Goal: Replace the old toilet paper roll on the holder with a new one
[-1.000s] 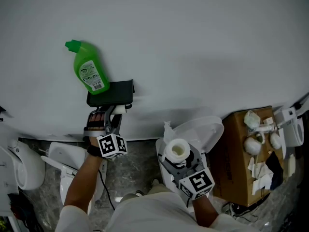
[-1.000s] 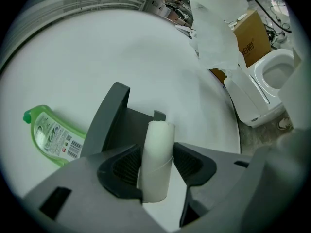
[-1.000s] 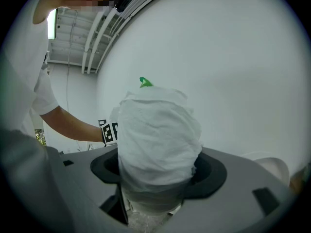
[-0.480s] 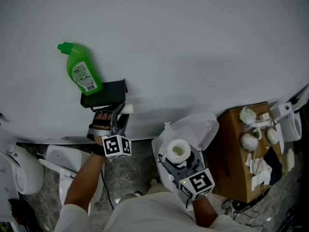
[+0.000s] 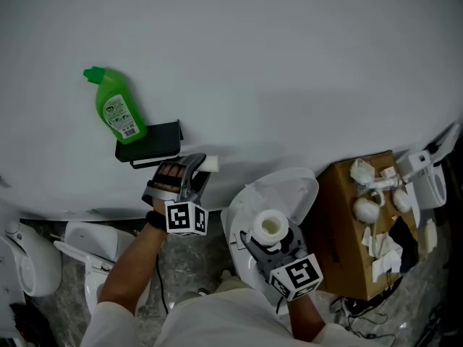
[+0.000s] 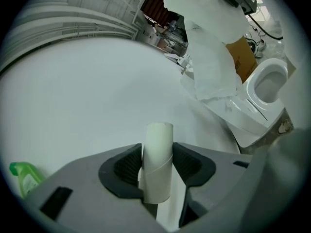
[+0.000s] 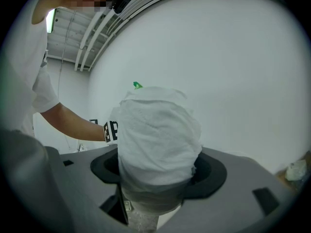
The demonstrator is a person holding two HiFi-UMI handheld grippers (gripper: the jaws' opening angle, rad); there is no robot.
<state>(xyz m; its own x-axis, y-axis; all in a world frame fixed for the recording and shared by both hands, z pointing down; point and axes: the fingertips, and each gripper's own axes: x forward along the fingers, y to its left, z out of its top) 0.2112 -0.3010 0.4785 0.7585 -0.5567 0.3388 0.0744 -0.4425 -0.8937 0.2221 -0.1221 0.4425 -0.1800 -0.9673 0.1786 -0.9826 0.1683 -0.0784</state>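
My left gripper (image 5: 197, 170) is shut on the old roll, a bare pale cardboard tube (image 5: 207, 163), just right of the black wall holder (image 5: 148, 143). In the left gripper view the tube (image 6: 158, 161) stands upright, pinched between both pads of that gripper (image 6: 158, 165). My right gripper (image 5: 271, 238) is shut on the new white toilet paper roll (image 5: 269, 225), held lower and to the right over the toilet. The roll (image 7: 158, 130) fills the right gripper view, with that gripper (image 7: 158, 174) clamped round its lower part.
A green cleaner bottle (image 5: 114, 108) stands on the holder's shelf. A white toilet (image 5: 278, 190) with its lid up is behind the new roll. A cardboard box (image 5: 362, 215) of white scraps sits at the right. More white fixtures (image 5: 29, 255) stand at the lower left.
My left gripper has drawn away from the holder to the right with the cardboard tube in it. The right gripper with the new roll has shifted only slightly.
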